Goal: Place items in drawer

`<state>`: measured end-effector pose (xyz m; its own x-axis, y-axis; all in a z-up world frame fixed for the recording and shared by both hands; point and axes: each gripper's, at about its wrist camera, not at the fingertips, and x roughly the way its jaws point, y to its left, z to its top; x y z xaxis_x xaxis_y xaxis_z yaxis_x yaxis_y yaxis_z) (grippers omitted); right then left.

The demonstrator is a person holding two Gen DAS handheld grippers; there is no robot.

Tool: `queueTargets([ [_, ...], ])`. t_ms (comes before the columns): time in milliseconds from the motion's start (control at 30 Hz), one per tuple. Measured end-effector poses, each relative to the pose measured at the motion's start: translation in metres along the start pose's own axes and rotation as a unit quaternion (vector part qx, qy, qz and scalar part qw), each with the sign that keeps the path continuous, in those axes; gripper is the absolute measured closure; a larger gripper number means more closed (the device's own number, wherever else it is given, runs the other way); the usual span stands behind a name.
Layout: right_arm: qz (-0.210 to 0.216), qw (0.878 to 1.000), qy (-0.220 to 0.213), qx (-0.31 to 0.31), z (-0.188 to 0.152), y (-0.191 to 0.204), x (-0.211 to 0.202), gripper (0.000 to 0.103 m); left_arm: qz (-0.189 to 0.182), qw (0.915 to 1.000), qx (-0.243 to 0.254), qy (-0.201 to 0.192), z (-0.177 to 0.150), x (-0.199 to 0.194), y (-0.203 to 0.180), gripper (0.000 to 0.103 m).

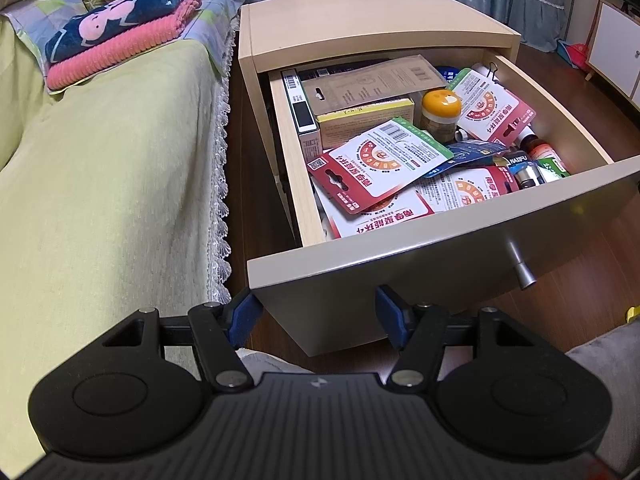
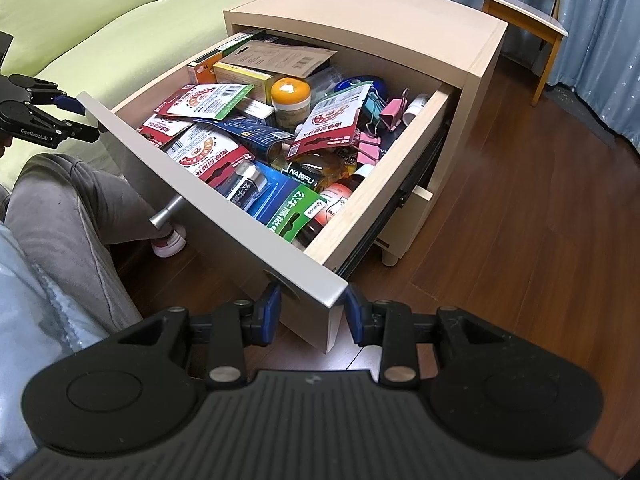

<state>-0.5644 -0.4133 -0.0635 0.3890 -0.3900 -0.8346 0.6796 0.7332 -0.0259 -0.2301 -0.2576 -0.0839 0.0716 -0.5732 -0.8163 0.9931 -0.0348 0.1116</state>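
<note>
The top drawer (image 1: 440,256) (image 2: 224,216) of a beige nightstand (image 1: 360,20) (image 2: 360,8) is pulled far out. It is packed with red-and-white cards (image 1: 380,160) (image 2: 204,100), an orange-lidded jar (image 1: 440,108) (image 2: 290,94), boxes, a green blister pack (image 2: 296,208) and pink binder clips (image 2: 390,114). My left gripper (image 1: 318,314) (image 2: 76,117) is open and empty, just in front of the drawer front's left end. My right gripper (image 2: 314,308) is open, its fingers on either side of the front panel's right corner, beside a metal knob (image 2: 278,280). Whether it touches the panel is unclear.
A second metal knob (image 1: 522,272) (image 2: 166,212) sticks out of the drawer front. A bed with a yellow-green cover (image 1: 100,180) (image 2: 100,12) is to the left, with folded blankets (image 1: 120,36). A person's grey-trousered leg (image 2: 64,208) is in front. Wooden floor (image 2: 520,240), a chair (image 2: 528,12), a lower drawer (image 2: 408,216).
</note>
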Motion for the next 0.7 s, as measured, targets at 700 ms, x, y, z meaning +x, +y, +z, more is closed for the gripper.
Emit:
queueTargets([
  [700, -0.005, 1.000, -0.006, -0.003, 0.0014, -0.0029, -0.0001, 0.073, 0.003, 1.0000, -0.006, -0.008, -0.0093, -0.0124, 0.0015, 0.039],
])
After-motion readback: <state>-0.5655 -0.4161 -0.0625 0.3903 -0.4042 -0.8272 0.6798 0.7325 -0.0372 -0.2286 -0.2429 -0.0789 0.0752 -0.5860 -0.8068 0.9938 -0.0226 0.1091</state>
